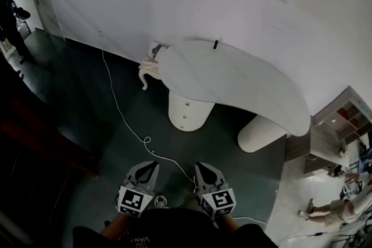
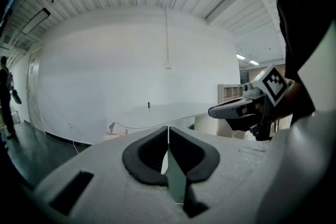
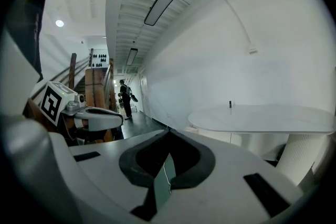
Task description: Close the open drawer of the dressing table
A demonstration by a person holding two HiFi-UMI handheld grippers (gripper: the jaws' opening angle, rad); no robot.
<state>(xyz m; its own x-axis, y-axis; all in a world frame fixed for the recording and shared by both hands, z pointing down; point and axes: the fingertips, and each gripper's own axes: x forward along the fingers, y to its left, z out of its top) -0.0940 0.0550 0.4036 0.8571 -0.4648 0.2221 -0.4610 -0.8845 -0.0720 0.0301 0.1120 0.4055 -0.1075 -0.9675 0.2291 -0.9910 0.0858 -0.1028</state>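
The white dressing table [image 1: 244, 87] has a curved top and stands against the wall, well ahead of me. Its left round pedestal [image 1: 189, 110] carries small knobs; I cannot make out a pulled-out drawer from here. A second ribbed pedestal [image 1: 261, 133] holds up its right end. A small dark object [image 1: 215, 43] stands at the top's back edge. My left gripper [image 1: 152, 164] and right gripper [image 1: 199, 166] hang side by side low in the head view, far from the table. Both are shut and hold nothing. The left gripper [image 2: 168, 129] and the right gripper [image 3: 168, 135] each show their jaw tips touching.
A white cable [image 1: 125, 119] runs across the dark floor from the wall toward my feet. A small white stool with cloth [image 1: 149, 68] stands left of the table. An open shelf unit [image 1: 343, 119] and a person [image 1: 340, 203] are at right; another person [image 1: 10, 23] stands far left.
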